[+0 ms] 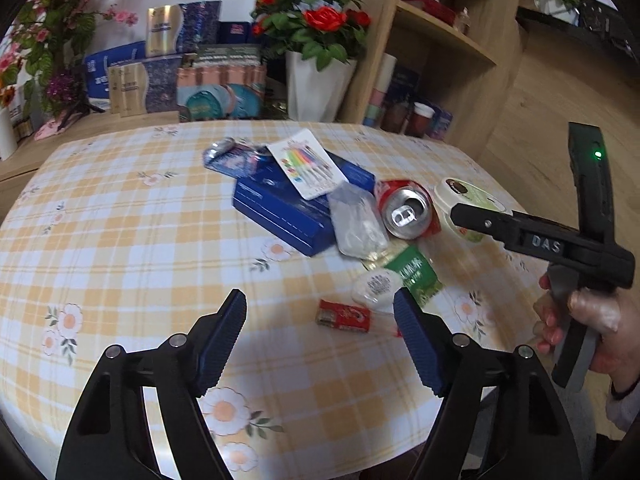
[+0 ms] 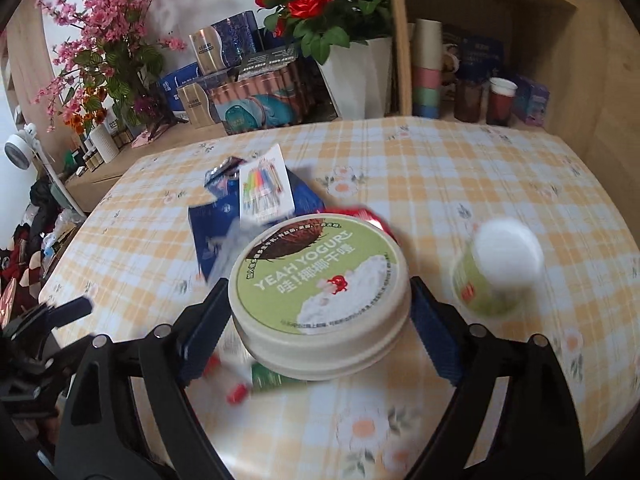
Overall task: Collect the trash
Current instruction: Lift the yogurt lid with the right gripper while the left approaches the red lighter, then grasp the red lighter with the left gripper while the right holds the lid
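My right gripper (image 2: 320, 304) clamps the yogurt tub (image 2: 320, 288); only the left view shows my left gripper (image 1: 320, 320) parted over the red wrapper (image 1: 344, 316)

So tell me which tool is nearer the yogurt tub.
Right. The right tool has the yogurt tub between its fingers, apparently gripping its sides. The left tool hangs open over the small red packet, nearer the table's front edge, well short of the tub.
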A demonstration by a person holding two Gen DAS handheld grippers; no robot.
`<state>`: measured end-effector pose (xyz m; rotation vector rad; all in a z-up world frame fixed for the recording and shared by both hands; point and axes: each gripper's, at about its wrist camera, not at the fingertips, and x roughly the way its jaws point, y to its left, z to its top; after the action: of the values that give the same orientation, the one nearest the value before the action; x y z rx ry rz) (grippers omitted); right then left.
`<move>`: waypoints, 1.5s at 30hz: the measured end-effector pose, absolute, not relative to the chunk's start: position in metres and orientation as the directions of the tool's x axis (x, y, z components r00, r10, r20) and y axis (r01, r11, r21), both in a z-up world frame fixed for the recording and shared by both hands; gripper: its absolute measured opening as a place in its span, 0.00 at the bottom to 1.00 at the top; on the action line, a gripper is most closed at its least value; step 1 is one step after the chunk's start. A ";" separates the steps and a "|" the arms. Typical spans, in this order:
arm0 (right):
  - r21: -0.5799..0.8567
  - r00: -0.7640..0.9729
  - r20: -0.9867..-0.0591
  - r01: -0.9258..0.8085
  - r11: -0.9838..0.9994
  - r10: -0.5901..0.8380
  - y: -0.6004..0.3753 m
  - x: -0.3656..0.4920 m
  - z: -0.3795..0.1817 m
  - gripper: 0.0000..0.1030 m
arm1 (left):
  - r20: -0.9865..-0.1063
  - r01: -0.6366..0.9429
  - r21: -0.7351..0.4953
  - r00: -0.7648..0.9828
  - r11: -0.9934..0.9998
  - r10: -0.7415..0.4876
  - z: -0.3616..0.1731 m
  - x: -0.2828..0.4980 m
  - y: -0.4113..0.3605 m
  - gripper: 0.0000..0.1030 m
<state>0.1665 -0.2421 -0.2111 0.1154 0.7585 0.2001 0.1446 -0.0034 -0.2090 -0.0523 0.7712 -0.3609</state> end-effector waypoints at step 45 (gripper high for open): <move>0.293 0.668 -0.677 -0.140 0.946 0.308 -0.260 0.122 -0.241 0.83 | -0.841 0.259 0.015 0.526 0.966 -0.128 -0.275 0.179 -0.070 0.59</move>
<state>0.1220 -0.2604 -0.2408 0.2239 0.8012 0.2552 0.1793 -0.0699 -0.2754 0.1439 0.9910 -0.2322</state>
